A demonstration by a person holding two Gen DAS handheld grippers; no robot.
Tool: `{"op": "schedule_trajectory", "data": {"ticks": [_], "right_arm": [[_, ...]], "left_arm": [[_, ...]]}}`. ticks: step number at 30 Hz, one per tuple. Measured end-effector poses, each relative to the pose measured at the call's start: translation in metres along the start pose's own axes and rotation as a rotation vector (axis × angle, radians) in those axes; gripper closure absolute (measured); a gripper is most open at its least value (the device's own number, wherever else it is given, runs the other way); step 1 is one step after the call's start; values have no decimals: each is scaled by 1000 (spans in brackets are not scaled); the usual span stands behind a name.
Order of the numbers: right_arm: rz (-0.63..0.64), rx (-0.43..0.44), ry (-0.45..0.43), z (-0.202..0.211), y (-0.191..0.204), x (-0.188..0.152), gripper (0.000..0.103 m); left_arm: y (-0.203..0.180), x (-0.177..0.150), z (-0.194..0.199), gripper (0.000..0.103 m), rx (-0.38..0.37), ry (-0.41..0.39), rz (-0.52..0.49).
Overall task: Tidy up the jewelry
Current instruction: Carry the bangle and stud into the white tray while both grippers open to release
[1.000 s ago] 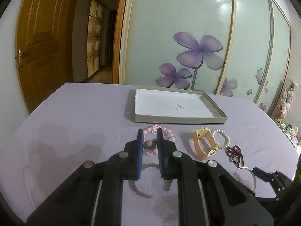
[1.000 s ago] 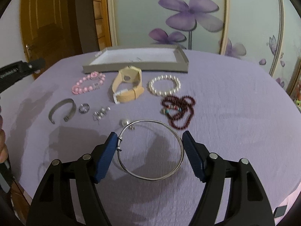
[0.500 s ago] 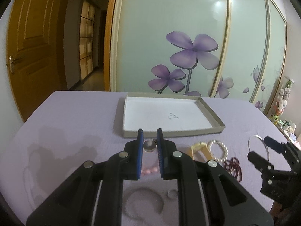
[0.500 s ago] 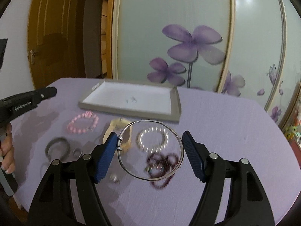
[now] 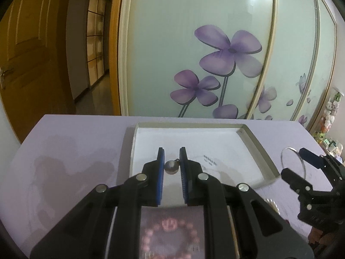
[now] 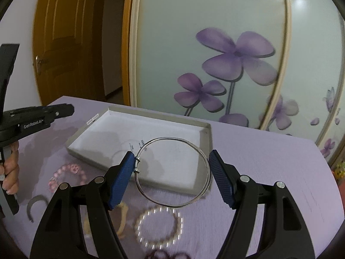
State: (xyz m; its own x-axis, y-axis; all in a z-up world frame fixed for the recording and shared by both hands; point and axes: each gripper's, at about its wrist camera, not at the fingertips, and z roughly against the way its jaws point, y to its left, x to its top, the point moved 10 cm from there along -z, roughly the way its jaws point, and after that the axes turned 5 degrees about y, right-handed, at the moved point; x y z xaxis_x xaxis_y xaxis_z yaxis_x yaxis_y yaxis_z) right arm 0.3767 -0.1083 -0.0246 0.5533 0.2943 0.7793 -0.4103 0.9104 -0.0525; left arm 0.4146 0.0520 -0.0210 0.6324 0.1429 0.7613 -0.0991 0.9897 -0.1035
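Observation:
My left gripper (image 5: 172, 164) is shut on a small silver ball pendant (image 5: 171, 167) and holds it above the white-lined grey tray (image 5: 254, 146). My right gripper (image 6: 171, 172) is shut on a thin silver bangle (image 6: 207, 164) and holds it above the near edge of the tray (image 6: 204, 133). The right gripper also shows in the left wrist view (image 5: 301, 164), with the bangle (image 5: 282, 157) in it. The left gripper shows at the left of the right wrist view (image 6: 54, 112).
On the purple table (image 6: 269, 161) in front of the tray lie a pink bead bracelet (image 6: 64, 174), a white pearl bracelet (image 6: 159, 226), a beige band (image 6: 124, 215), a grey open cuff (image 6: 34, 207) and dark red beads (image 6: 163, 255). The pink bracelet lies under the left gripper (image 5: 172, 235).
Both grippers have risen from the table and moved forward over the tray, the left with the ball pendant, the right with the silver bangle lifted off the cloth.

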Motion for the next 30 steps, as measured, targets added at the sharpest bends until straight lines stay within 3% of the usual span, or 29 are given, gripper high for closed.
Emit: {"op": "schedule_trajectory", "data": {"ticks": [12, 25, 27, 30], "right_arm": [[1, 52, 81, -72, 0, 3, 30], [11, 74, 119, -88, 3, 0, 29], [8, 74, 116, -87, 1, 1, 20], [6, 74, 109, -84, 1, 2, 20]], "left_arm": [[4, 15, -67, 89, 19, 59, -5], [2, 18, -101, 89, 17, 100, -22], [1, 19, -105, 89, 15, 106, -21], [2, 17, -107, 89, 13, 112, -21]]}}
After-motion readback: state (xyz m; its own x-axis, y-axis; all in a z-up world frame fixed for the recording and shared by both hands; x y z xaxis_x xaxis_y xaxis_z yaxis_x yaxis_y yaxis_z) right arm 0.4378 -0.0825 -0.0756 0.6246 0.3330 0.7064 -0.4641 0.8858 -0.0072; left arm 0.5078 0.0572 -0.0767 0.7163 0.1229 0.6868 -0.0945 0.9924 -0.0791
